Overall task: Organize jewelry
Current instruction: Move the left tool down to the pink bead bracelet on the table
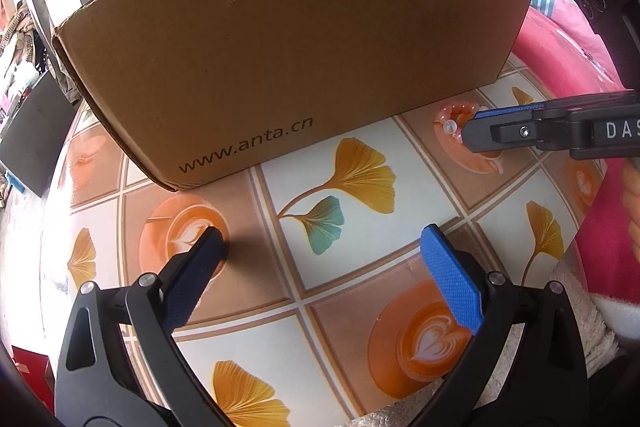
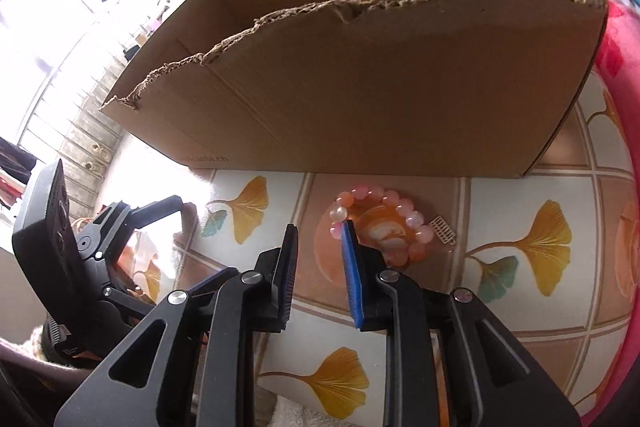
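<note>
With the left gripper (image 1: 320,259) spread wide over the patterned tablecloth (image 1: 344,283), the right gripper (image 2: 318,235) stands narrowly apart and empty beside the pink bead bracelet (image 2: 400,215) lying before the cardboard box (image 2: 380,99), where one pad (image 2: 352,267) already at the beads risks nudging them aside.

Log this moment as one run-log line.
left gripper: open, empty | right gripper: narrowed, at pink bead bracelet, not gripping | bracelet: on table before cardboard box
</note>
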### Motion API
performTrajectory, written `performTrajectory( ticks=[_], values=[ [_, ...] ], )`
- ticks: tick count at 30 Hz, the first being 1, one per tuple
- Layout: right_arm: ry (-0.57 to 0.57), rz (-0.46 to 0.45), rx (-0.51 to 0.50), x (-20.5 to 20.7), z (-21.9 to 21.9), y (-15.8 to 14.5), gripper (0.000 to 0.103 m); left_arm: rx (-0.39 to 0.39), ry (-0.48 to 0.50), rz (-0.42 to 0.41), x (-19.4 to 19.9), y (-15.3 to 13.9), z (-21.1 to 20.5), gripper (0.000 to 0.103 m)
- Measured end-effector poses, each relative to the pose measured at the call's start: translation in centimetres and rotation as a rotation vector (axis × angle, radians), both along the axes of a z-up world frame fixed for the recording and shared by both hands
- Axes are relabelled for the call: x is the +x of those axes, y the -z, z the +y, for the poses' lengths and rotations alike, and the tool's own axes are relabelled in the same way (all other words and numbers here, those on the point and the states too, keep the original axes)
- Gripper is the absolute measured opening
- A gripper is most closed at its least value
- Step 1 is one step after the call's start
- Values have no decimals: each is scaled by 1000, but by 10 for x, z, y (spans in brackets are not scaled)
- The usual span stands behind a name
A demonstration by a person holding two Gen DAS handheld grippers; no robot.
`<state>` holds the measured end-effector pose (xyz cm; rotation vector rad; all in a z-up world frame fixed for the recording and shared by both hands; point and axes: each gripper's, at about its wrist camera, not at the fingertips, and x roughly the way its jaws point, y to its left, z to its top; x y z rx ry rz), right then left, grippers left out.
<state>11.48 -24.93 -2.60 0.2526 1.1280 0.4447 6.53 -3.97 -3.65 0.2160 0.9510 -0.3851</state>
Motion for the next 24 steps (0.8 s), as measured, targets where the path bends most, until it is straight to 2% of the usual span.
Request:
performTrajectory(
  ticks=[4, 7, 9, 11, 12, 13, 14, 15, 16, 18, 22, 24],
  values=[
    [-41, 82, 128, 0, 14, 10, 23, 0, 4, 2, -4, 1, 5, 96],
    [-68, 88, 226, -2, 23, 7, 23, 1, 5, 3, -5, 1, 7, 96],
    [-58, 31, 167, -4, 26, -4, 23, 2, 3, 6, -7, 1, 8, 96],
    [-22, -23, 53, -5, 24, -12, 24, 3, 0, 8, -9, 0, 8, 96],
    [2, -42, -26, -5, 22, -14, 30, 3, -2, 9, -10, 0, 9, 96],
    [25, -54, -114, -4, 21, -14, 36, 3, -3, 9, -11, 0, 9, 96],
    [39, -57, -194, -3, 20, -12, 37, 4, -5, 10, -11, 0, 9, 96],
    [41, -48, -238, -2, 19, -8, 37, 4, -7, 11, -12, 0, 10, 96],
    [31, -30, -239, -1, 20, -5, 40, 5, -11, 13, -13, 0, 10, 96],
    [4, -18, -187, -1, 26, -6, 42, 6, -19, 16, -13, 0, 9, 96],
    [-84, 54, 91, 2, 43, -9, 42, 7, -31, 17, -17, -1, 8, 96],
    [-123, 60, 204, 1, 48, -14, 42, 9, -28, 19, -18, -2, 7, 96]
  ],
)
